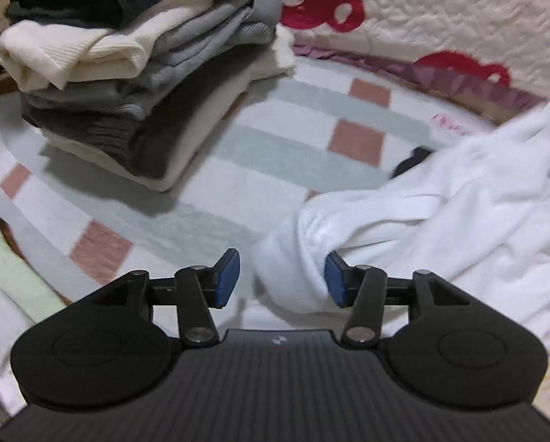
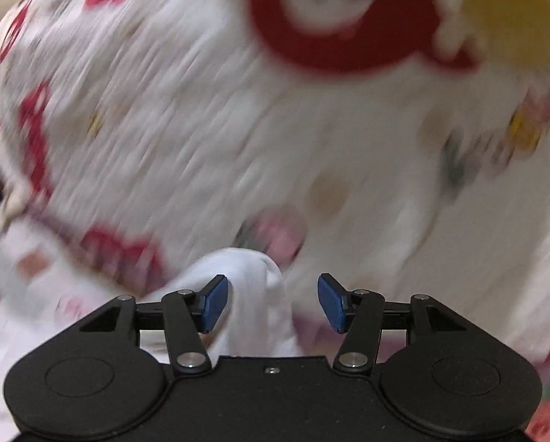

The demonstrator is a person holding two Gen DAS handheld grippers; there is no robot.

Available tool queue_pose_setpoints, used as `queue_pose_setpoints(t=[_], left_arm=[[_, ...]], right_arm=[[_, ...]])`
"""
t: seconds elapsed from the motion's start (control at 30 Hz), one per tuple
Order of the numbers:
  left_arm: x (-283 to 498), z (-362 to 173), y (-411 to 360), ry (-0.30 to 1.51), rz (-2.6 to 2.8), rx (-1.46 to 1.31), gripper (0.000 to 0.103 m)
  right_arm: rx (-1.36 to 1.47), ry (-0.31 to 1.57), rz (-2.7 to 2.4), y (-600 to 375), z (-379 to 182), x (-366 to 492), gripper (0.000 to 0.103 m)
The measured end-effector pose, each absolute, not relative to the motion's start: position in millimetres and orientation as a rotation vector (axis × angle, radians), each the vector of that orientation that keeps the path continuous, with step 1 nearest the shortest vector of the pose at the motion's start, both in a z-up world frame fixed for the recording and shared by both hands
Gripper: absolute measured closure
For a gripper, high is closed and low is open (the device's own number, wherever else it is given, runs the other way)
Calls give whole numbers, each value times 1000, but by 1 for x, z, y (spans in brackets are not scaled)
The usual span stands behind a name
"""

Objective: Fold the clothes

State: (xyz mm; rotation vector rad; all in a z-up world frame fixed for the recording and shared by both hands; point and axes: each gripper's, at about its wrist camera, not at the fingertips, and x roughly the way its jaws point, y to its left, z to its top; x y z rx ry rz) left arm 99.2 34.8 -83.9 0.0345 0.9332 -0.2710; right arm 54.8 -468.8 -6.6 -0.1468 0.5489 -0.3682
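Holding your left gripper (image 1: pixel 281 280) with jaws spread, you had a fold of the white garment (image 1: pixel 440 221) between them, unpinched, on the checked blanket (image 1: pixel 260 154) beside the folded stack (image 1: pixel 127 84). Your right gripper (image 2: pixel 272 304) was spread too, white cloth bunched loosely between.

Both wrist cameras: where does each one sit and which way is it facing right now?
Left wrist: on the left gripper, angled down at the checked blanket, a stack of folded clothes and a white garment; its own blue-padded fingers show.
Right wrist: on the right gripper, facing a blurred quilt with red bear prints; its fingers show.
Shared: the white garment lies between both pairs of fingers; the quilt.
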Motion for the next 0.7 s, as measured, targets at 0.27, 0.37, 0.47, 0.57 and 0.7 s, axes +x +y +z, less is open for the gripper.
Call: queue_pose_setpoints(t=[0.27,0.37,0.47,0.57,0.7], left_arm=[[102,-73,6,952,-412,-23,47],[115,-76,-17,987,-469,3,45],[126,-83,-42,991,-489,68,45],[132,-92,-64,969,-475,171,45],[136,-106,-85,997,-518,248,45]], right_arm=[[64,735,-386,-466,-93,-2,43],[148,741,-443,-479,-105,-26,41],[240,749,-472,-495,-119,-47,39],[304,768,-503,-511,-131,-63,39],[342,760,-528,-529,-133,-71,39]])
